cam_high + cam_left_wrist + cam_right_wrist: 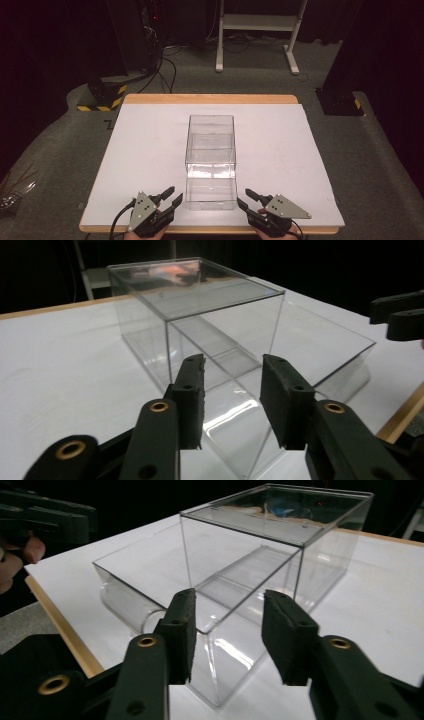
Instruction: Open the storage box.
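The clear rectangular acrylic box (211, 160) lies between my left gripper (169, 196) at seven o'clock and right gripper (248, 198) at five (both part-open, holding nothing).

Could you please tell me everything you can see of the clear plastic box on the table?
The clear plastic box looks like rigid transparent acrylic with sharp edges and glossy reflections. It has two parts: a taller outer shell at the far end and a lower drawer-like tray, open on top and empty, pulled out toward the person. It lies flat on the white table cover, lengthwise down the middle. The left gripper and right gripper flank the tray's near corners, jaws open, not touching it.
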Tool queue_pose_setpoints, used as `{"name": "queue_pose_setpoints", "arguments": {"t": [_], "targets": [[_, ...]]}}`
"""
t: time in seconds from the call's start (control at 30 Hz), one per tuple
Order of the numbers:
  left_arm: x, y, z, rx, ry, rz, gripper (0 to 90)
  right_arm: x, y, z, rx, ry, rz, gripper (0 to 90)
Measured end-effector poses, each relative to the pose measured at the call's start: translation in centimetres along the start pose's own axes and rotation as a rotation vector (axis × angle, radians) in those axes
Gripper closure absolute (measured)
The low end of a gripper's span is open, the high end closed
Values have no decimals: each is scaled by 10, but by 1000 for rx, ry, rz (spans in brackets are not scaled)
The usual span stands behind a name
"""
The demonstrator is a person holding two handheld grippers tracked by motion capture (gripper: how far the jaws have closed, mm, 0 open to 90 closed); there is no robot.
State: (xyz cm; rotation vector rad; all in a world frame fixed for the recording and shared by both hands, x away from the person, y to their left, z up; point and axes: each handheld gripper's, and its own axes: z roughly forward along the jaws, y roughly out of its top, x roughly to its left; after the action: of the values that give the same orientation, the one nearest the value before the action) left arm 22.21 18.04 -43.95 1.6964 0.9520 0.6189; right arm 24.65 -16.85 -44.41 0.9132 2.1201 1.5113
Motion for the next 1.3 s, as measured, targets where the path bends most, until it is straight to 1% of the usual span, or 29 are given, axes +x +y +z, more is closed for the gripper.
{"name": "queue_pose_setpoints", "arguments": {"t": [0.1,0.27,0.3,0.33,0.37,0.4,0.47,0.5,0.53,0.57,0.6,0.63,0.67,0.73,0.8,0.83,0.87,0.9,0.93,0.97,1.0,1.03,1.07,1.1,1.17,1.2,1.23,1.27,1.3], "targets": [[11,-4,4,19,25,-26,574,-5,-2,2,10,-16,16,515],[22,-7,6,30,55,-40,573,-10,-4,1,11,-29,25,512],[27,-8,7,33,73,-43,574,-15,-5,0,12,-44,29,514],[27,-8,7,33,73,-43,574,-15,-5,0,12,-44,29,514],[33,-10,9,39,92,-45,574,-20,-6,0,15,-58,37,518],[33,-10,9,39,92,-45,575,-20,-6,0,15,-58,37,518],[40,-13,11,49,110,-53,577,-25,-8,1,23,-79,39,521],[47,-16,14,63,127,-64,578,-31,-10,2,29,-94,45,525],[47,-16,14,63,127,-64,578,-31,-10,2,29,-94,45,525],[54,-18,15,73,149,-67,579,-37,-12,3,37,-115,51,529],[54,-18,15,73,149,-67,579,-37,-12,3,37,-115,51,529],[62,-21,17,82,173,-60,579,-45,-14,4,46,-141,46,533],[62,-21,17,82,173,-60,580,-45,-14,4,46,-141,46,533],[75,-24,18,96,204,-70,579,-54,-17,6,60,-168,48,535],[78,-25,18,98,211,-74,578,-59,-19,7,68,-182,49,535],[87,-28,19,115,231,-77,577,-65,-21,8,85,-207,36,535],[87,-28,19,115,231,-77,575,-65,-21,8,85,-207,36,535],[96,-31,21,140,257,-61,575,-75,-25,10,106,-224,44,534],[96,-31,21,140,257,-61,573,-75,-25,10,106,-224,44,534],[104,-33,23,162,274,-60,571,-81,-26,11,126,-243,50,528],[104,-33,23,162,274,-60,567,-81,-26,11,126,-243,50,528],[113,-36,24,185,292,-58,565,-87,-28,11,141,-252,58,521],[113,-36,24,185,292,-58,561,-87,-28,11,141,-252,58,521],[121,-39,26,208,317,-60,556,-94,-30,11,162,-276,58,512],[127,-42,27,230,329,-52,544,-99,-33,12,179,-303,48,505],[127,-42,27,230,329,-52,537,-99,-33,12,179,-303,48,505],[133,-45,28,267,345,-51,533,-106,-35,12,200,-331,55,495],[133,-45,28,267,345,-51,527,-106,-35,12,200,-331,55,495],[137,-47,29,289,341,-72,521,-113,-38,12,217,-361,60,489]]}}
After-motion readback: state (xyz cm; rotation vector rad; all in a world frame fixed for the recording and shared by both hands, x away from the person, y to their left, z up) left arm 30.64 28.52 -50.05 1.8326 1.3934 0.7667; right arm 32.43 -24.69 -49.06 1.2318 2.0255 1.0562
